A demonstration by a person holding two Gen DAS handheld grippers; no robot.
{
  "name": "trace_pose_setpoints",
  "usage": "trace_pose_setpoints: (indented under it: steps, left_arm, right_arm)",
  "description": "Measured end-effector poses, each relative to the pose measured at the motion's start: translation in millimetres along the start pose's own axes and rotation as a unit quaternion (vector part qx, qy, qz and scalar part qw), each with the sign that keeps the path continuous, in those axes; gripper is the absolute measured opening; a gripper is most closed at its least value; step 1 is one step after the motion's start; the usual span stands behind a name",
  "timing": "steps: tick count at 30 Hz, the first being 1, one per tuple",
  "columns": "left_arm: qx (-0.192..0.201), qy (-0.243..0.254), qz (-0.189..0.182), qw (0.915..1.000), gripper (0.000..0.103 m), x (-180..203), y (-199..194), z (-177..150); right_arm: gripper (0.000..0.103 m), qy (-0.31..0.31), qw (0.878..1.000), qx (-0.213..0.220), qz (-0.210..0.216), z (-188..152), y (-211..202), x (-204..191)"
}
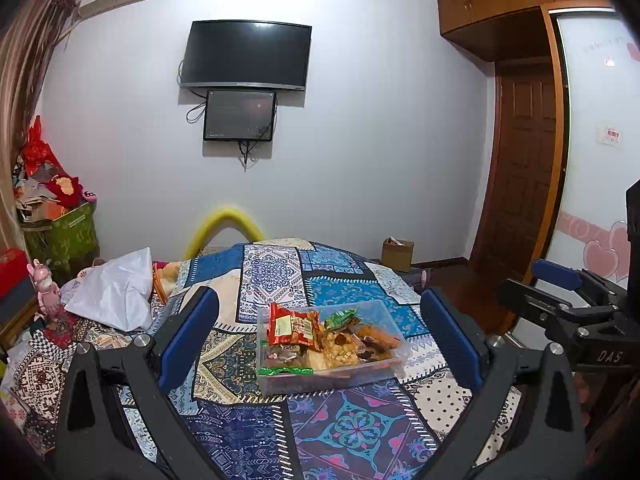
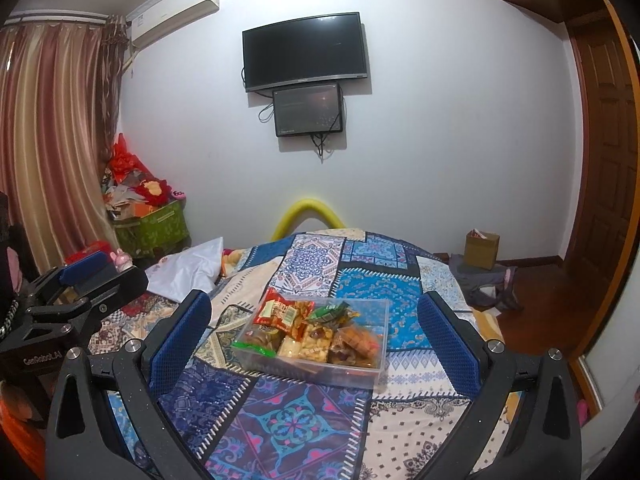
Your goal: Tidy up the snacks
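Clear plastic box (image 1: pixel 334 350) of mixed snacks sat on the patchwork bedspread (image 1: pixel 280 280), red packet (image 1: pixel 291 326) at its 10 o'clock corner, green wrapper (image 1: pixel 340 317) near 12. Left gripper (image 1: pixel 320 340) and right gripper (image 2: pixel 314 324) both hung apart from it — jaws spread wide, nothing held. White bag (image 1: pixel 114 288) lay at 9 o'clock.

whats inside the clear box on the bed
The box holds wrapped snacks: a red packet and a green one on top, orange and pale ones beneath. Whatever lies under that pile is covered.
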State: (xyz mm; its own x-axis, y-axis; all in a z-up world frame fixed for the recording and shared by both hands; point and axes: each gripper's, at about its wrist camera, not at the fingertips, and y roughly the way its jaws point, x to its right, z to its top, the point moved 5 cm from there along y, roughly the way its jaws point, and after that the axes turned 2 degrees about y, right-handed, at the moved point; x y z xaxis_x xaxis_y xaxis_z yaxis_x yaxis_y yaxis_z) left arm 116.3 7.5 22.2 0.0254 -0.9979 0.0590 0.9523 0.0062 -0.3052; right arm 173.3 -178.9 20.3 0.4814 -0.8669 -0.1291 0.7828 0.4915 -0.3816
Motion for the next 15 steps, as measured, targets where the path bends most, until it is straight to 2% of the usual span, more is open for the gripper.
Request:
trace_pose_setpoints:
  steps: [15]
  left_arm:
    - [-0.004, -0.002, -0.004, 1.0000, 0.102, -1.1, -1.7, 0.4]
  right_arm:
    - [0.103, 0.003, 1.000, 0.000, 0.002, 1.3, -1.2, 1.1]
